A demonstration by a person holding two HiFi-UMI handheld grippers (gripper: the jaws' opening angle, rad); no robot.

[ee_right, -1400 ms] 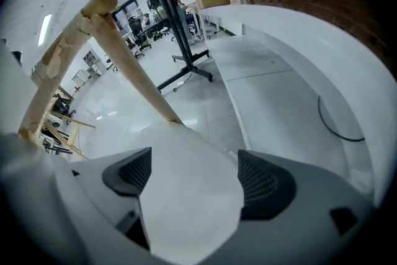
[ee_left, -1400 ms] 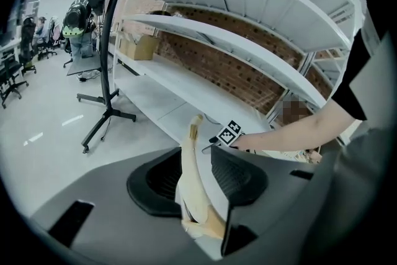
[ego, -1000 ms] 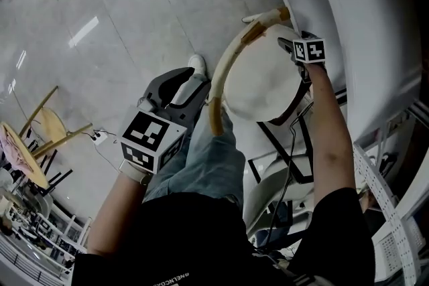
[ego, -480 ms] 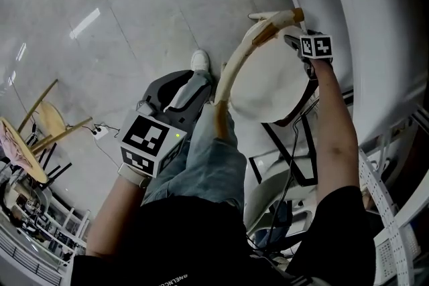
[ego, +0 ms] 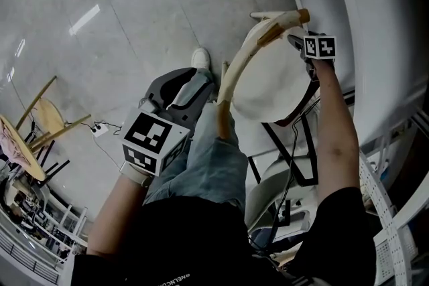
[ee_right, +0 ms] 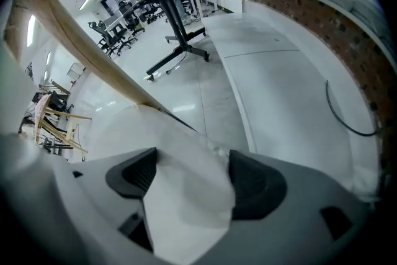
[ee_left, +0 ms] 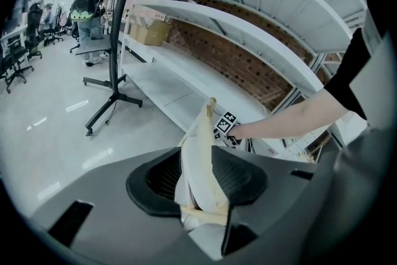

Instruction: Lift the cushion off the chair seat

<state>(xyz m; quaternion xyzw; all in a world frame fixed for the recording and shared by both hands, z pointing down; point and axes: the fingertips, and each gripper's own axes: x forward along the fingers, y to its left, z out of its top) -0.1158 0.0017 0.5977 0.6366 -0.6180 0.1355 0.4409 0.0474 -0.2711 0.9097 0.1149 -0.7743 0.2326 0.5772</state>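
A round white cushion [ego: 268,87] lies on a chair with a curved wooden rail [ego: 234,74]. My right gripper [ego: 299,43] is at the cushion's far edge, beside the shelf. In the right gripper view the white cushion fabric [ee_right: 180,195] fills the gap between the jaws of that gripper [ee_right: 189,177], and the jaws are closing on it. My left gripper [ego: 200,82] is at the near side of the chair. In the left gripper view its jaws [ee_left: 198,177] stand shut on the wooden rail [ee_left: 203,152], with a bit of white fabric beside it.
White shelving [ego: 375,23] runs along the right, close behind the chair. The person's jeans leg [ego: 208,157] and shoe [ego: 200,58] are next to the chair. Black frame legs [ego: 288,151] show under the seat. Wooden chairs [ego: 40,130] stand far left; a black stand [ee_left: 115,40] is on the floor.
The picture has drifted slightly, so the chair sits a little further right. Both grippers keep their places on the chair.
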